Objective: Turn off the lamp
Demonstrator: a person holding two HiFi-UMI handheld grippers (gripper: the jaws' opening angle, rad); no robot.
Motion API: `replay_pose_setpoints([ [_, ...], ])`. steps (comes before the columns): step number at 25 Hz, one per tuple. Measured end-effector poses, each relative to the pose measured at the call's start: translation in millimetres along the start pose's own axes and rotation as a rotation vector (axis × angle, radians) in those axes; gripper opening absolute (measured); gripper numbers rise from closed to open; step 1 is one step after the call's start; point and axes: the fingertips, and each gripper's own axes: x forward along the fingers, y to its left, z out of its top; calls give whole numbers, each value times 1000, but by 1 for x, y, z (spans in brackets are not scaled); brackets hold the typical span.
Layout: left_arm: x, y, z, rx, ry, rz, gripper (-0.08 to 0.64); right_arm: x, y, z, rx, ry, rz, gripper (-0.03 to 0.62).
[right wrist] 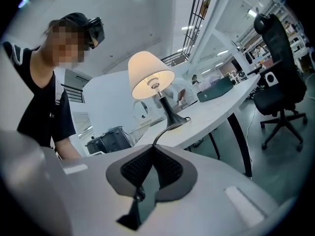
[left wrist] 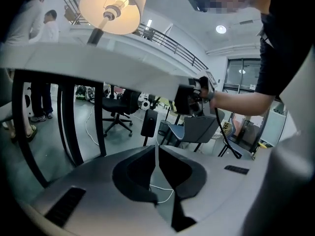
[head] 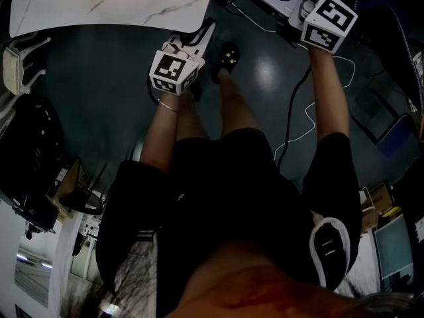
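While the lit lamp (right wrist: pixel 150 77) stands straight ahead of the right gripper (right wrist: pixel 153 148) and high above the left gripper (left wrist: pixel 156 147), both sets of jaws are together.

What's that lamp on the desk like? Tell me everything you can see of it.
The lamp is switched on: its cream, cone-shaped shade glows, and from below the lit bulb shows inside it. A slim dark stem rises from a small, dark, flared base that stands on the white table. A dark cord curves from the base toward the right gripper, whose jaws are together; whether they pinch it cannot be told.
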Motion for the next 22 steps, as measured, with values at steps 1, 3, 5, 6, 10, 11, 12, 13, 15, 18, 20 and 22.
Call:
replay_pose_setpoints([
  [1, 4, 3, -2, 0, 12, 3, 8, 0, 1, 1, 4, -2, 3, 12],
  [3, 12, 8, -7, 0, 32, 7, 9, 1, 3, 1, 10, -3, 11, 12],
  [5, 20, 11, -15, -7, 48, -4, 75, 1, 4, 0, 19, -7, 19, 12],
  [6, 23, 12, -17, -11, 55, -9, 112, 0, 4, 0, 24, -10, 22, 12],
  [10, 34, 13, -18, 9, 77, -23, 112, -2, 4, 2, 56, -39, 31, 12],
  [11, 37, 12, -17, 8, 78, -26, 112, -2, 5, 3, 64, -48, 34, 12],
  [12, 40, 11, -16, 0, 73, -29, 112, -2, 5, 4, 70, -56, 37, 12],
  [13, 42, 11, -15, -10, 64, -33, 112, -2, 5, 4, 75, -63, 38, 12],
  [15, 44, 12, -13, -25, 41, -38, 112, -1, 5, 4, 80, -72, 37, 12],
  [18, 46, 14, -10, -30, 26, -26, 112, -2, 7, 4, 79, -77, 44, 12],
  [20, 47, 18, -13, -23, 35, -9, 112, -2, 7, 4, 82, -81, 49, 12],
  [22, 48, 21, -16, -8, 53, 4, 112, -1, 7, 5, 94, -92, 52, 12],
])
